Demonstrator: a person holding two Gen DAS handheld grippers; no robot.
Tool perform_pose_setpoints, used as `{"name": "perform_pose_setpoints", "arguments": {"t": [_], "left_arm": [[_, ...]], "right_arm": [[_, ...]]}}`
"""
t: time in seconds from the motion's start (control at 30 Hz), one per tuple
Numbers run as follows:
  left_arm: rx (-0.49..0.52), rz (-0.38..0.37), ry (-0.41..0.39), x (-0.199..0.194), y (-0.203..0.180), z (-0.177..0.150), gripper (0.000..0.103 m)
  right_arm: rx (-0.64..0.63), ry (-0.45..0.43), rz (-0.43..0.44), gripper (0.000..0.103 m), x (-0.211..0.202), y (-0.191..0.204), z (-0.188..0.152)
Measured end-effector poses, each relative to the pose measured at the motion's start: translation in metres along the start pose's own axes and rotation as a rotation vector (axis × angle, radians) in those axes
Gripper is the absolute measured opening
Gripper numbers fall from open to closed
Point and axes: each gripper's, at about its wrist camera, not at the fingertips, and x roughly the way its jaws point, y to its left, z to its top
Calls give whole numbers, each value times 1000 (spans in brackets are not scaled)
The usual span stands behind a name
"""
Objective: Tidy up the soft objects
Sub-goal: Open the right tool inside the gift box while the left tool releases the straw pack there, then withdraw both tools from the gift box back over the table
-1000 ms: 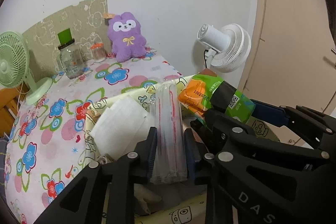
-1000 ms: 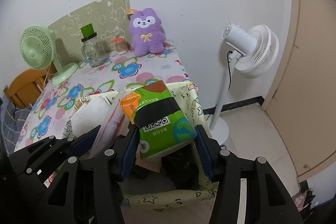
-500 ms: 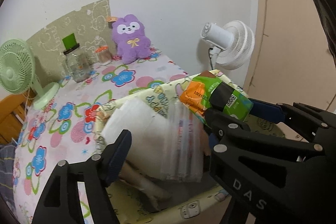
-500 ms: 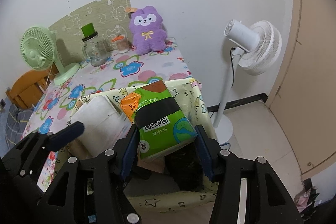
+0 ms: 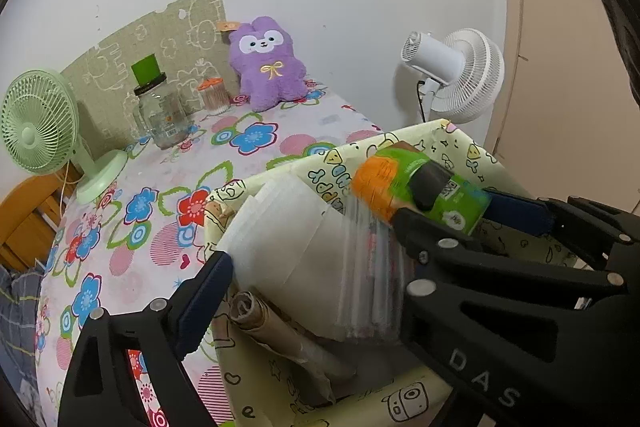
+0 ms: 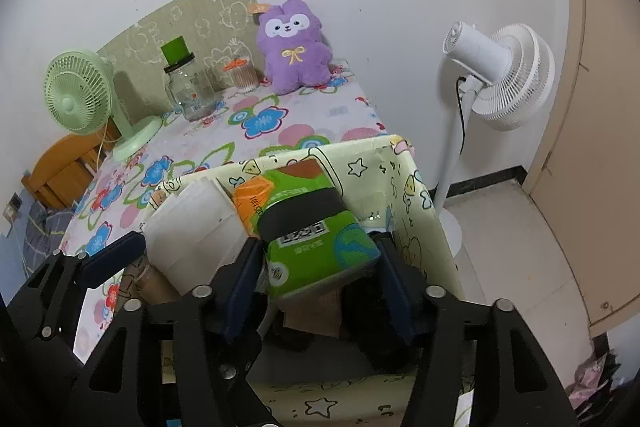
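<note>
My storage box (image 6: 404,187) sits at the table's (image 5: 288,131) near edge, at six o'clock. In the box, a stack of white pads (image 5: 288,239) lies at nine o'clock beside a tissue pack (image 6: 312,227), which rests between my right gripper's (image 6: 320,283) fingers. On the table, a desk fan (image 5: 40,123) stands at ten o'clock, a jar (image 5: 160,111) at eleven, and a plush toy (image 5: 268,63) at twelve, against the wall. A floor fan (image 6: 500,75) stands off the table at two o'clock.

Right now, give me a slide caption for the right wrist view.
Right gripper holds a green tissue pack over the patterned bin, beside white pads.
</note>
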Motion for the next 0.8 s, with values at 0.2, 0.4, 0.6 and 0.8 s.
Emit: {"name": "perform_pose_setpoints", "arguments": {"t": [0.2,0.4,0.6,0.8], "left_arm": [[-2,-21,-4,-7,1,-4,97],[-7,-22,-22,-19,5,-7,100],[-22,-17,-32,-29,12,-10,101],[-37,-7,-45,-41,24,-14,103]], "right_arm": [[-8,-2,-25,80,-7,4,-4],[-22,-27,-48,87,-19,11,-7],[-35,-50,-64,92,-31,22,-10],[-40,-72,-52,93,-40,35,-11]]}}
